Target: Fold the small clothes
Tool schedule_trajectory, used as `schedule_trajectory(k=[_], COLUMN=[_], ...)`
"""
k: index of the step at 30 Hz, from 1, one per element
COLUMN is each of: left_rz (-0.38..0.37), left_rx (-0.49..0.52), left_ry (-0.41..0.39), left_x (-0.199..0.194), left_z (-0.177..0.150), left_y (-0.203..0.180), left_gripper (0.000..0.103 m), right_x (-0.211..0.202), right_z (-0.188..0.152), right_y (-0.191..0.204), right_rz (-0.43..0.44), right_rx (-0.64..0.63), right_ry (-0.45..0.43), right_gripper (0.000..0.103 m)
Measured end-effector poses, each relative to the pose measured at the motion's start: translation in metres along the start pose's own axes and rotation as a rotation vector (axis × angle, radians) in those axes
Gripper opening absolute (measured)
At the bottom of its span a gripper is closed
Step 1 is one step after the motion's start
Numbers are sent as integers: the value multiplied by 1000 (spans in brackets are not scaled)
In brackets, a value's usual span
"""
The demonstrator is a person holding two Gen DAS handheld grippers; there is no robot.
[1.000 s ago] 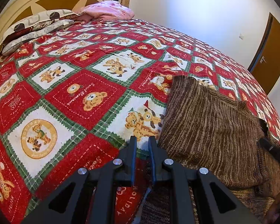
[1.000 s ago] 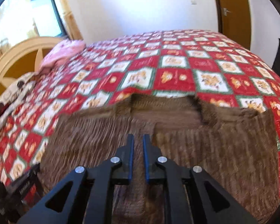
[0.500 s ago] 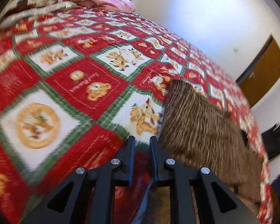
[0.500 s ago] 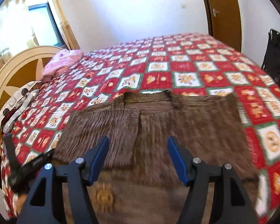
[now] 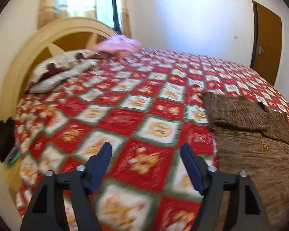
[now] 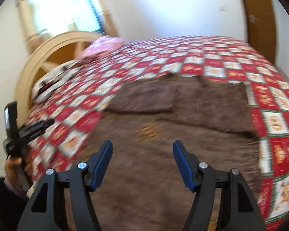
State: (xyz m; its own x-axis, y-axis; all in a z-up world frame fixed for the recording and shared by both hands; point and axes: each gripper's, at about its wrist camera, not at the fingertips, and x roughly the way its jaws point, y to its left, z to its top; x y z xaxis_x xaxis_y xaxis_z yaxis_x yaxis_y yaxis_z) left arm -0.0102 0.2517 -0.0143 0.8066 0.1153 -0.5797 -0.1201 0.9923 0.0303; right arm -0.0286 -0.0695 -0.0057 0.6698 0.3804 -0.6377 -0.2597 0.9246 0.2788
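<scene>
Both my grippers have pulled back and up; the left gripper (image 5: pixel 146 148) has just been opening, now wide with nothing between, the brown sweater (image 5: pixel 250 134) just right of it. My right gripper (image 6: pixel 142 146) hovers wide and empty above the sweater, bedspread (image 6: pixel 212 57) beyond.

Daylight from a window (image 5: pixel 106 2) behind the headboard fills the room, blowing out the glass and curtains to near white and leaving the pale wall (image 5: pixel 192 19) evenly bright with soft shadows. Both fisheye views bend the room into a curve, with black corners around a circular picture. Motion blur smears the quilt (image 5: pixel 136 104) pattern and brown garment (image 6: pixel 163 134), strongest in the right wrist view, while the gripper arms in the foreground stay sharp.
</scene>
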Motion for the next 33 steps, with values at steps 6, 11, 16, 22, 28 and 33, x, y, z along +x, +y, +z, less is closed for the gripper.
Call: schedule_trajectory(k=[6,11,16,22,28,33], left_rz=[-13,0,15,7,4,-19], left_rx=[3,-5,41,21,6,20], left_ry=[10,-14,-50,-48,-45,-35], left_x=[-26,-39,-50,-50,-49,-45], left_z=[-22,-33,-38,-41,-42,-43], left_y=[26,32,33,41,47,41], left_gripper=[76,76,76,76,76,76], right_x=[35,52,69,82,84,81], right_z=[-38,-71,-101,-117,-136,-116], right_y=[77,139,162,179,191,174], right_rz=[175,243,261,240,119,180], right_rx=[-212,-431,-529,-611,-784,-643], right_ry=[163,229,306,313,268,291], right_gripper=[69,69,52,55,56,11])
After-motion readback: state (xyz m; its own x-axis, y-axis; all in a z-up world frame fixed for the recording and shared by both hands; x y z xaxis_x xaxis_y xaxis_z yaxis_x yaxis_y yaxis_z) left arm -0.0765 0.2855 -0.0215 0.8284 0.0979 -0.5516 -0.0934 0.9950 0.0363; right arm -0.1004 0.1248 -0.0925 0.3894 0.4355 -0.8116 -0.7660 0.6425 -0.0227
